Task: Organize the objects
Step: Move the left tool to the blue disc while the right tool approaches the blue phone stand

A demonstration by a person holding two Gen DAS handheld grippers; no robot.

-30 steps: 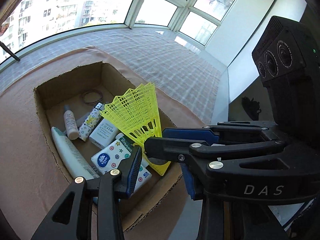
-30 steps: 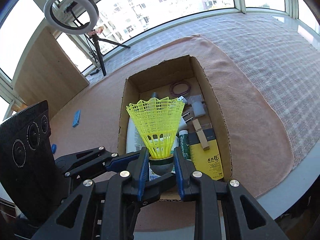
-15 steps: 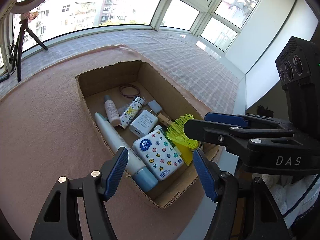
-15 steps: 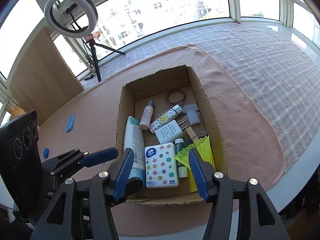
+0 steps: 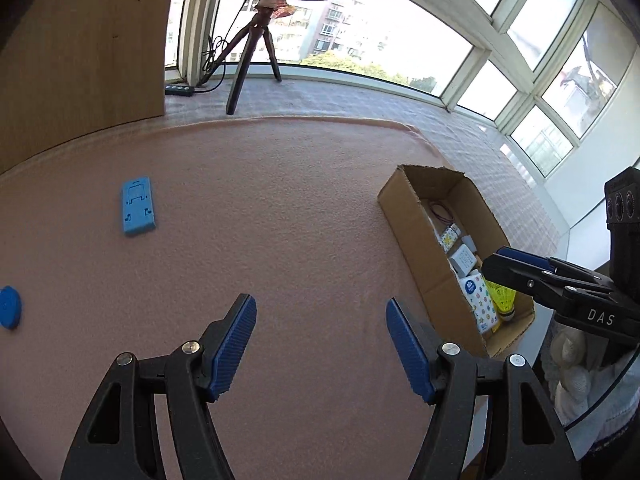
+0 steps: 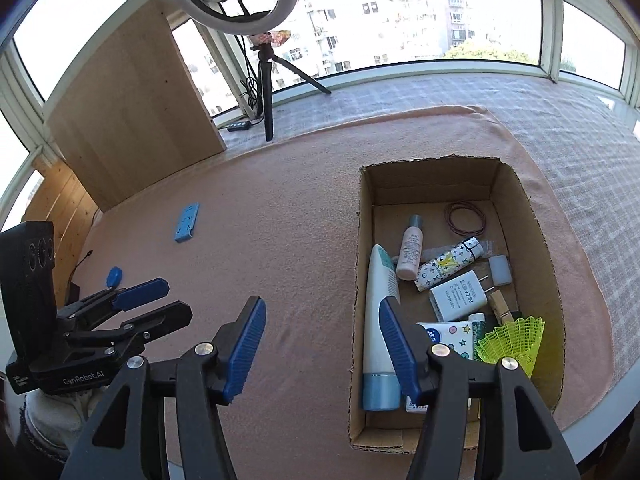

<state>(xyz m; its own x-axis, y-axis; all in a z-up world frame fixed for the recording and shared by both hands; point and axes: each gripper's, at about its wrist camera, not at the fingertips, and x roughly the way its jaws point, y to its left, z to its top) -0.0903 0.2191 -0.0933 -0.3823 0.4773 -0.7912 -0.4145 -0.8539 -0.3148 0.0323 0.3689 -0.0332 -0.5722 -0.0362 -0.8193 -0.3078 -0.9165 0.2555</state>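
Observation:
A cardboard box (image 6: 536, 240) sits on the pink mat at the right; it also shows in the left wrist view (image 5: 412, 224). Inside lie a yellow shuttlecock (image 6: 516, 340), a white tube (image 6: 380, 320), a small pink bottle (image 6: 410, 254), a white charger (image 6: 460, 294), a tissue pack and other items. A blue flat holder (image 5: 137, 206) and a blue round cap (image 5: 9, 306) lie on the mat at the left. My left gripper (image 5: 320, 344) is open and empty over the mat. My right gripper (image 6: 322, 346) is open and empty by the box's left wall.
A ring light on a tripod (image 6: 266, 92) stands at the back by the window. A wooden board (image 6: 132, 104) leans at the back left. The table's front edge (image 6: 592, 420) runs just right of the box.
The shuttlecock has been let go and lies in the box. Both grippers have swung left, away from the box, and the left one now faces the blue items.

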